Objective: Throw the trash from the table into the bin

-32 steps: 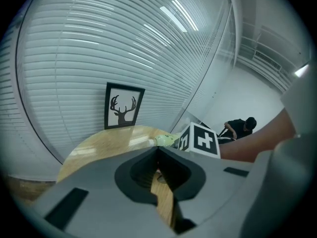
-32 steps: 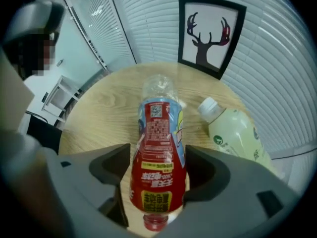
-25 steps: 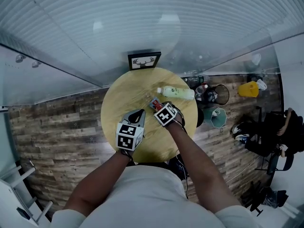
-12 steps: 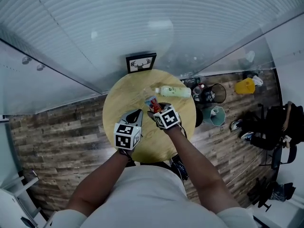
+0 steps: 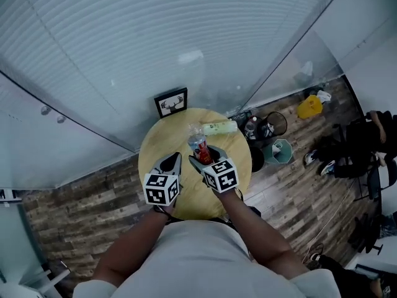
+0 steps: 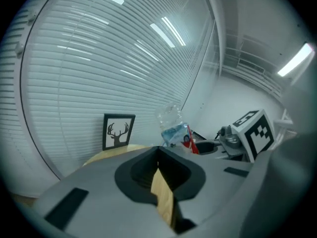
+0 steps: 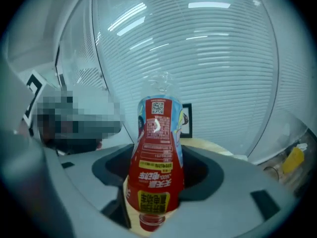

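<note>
Bottles (image 5: 218,127): 2; table (image 5: 191,200): 1

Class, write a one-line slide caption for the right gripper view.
Right tongs grip a red-labelled plastic bottle, with the wooden table and framed deer picture behind.

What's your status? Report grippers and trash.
Right gripper shut on red-label bottle. Left gripper shut, empty. Green bottle lies on table. Bin on floor beside table.
</note>
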A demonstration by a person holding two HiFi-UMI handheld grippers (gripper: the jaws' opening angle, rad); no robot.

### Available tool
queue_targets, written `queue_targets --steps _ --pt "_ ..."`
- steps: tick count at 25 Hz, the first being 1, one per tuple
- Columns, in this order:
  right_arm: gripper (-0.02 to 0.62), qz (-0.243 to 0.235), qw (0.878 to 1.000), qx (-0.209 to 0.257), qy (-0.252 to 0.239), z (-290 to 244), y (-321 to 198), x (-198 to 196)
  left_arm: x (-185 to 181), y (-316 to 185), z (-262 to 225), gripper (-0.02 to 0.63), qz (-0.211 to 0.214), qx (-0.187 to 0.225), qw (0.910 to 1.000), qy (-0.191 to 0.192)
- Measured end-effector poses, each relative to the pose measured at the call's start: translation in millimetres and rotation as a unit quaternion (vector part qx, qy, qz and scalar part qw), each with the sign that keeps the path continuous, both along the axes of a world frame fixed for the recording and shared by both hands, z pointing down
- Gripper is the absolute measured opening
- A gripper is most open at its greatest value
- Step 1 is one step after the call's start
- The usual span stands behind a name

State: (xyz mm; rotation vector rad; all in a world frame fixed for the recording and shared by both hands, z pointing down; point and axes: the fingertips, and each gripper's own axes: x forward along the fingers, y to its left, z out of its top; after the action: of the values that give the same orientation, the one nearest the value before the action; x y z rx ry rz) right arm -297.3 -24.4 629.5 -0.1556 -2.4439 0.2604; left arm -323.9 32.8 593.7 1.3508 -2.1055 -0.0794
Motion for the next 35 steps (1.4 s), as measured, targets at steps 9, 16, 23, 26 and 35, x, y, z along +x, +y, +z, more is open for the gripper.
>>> queue_targets --steps 9,16,23,26,35 --pt "0.295 0.102 0.982 0.024 -0.155 -99 -2 23 20 -21 -65 0.006 0.077 0.059 0.9942 -0.047" --pt "0.295 0.177 0.973 0.049 -0.139 -81 -17 72 49 -41 -46 0.006 0.150 0.060 0.9864 -0.028" --pt "0.295 0.264 0.957 0.045 -0.110 -79 -23 165 121 -65 -38 0.006 0.228 0.042 0.9727 0.002" --pt "0.295 0.296 0.947 0.053 -0.117 -77 -33 205 157 -78 -43 0.006 0.260 0.048 0.9643 -0.016" --pt "0.295 0.334 0.930 0.067 -0.139 -103 -81 332 300 -129 -68 0.006 0.323 0.044 0.9446 -0.039"
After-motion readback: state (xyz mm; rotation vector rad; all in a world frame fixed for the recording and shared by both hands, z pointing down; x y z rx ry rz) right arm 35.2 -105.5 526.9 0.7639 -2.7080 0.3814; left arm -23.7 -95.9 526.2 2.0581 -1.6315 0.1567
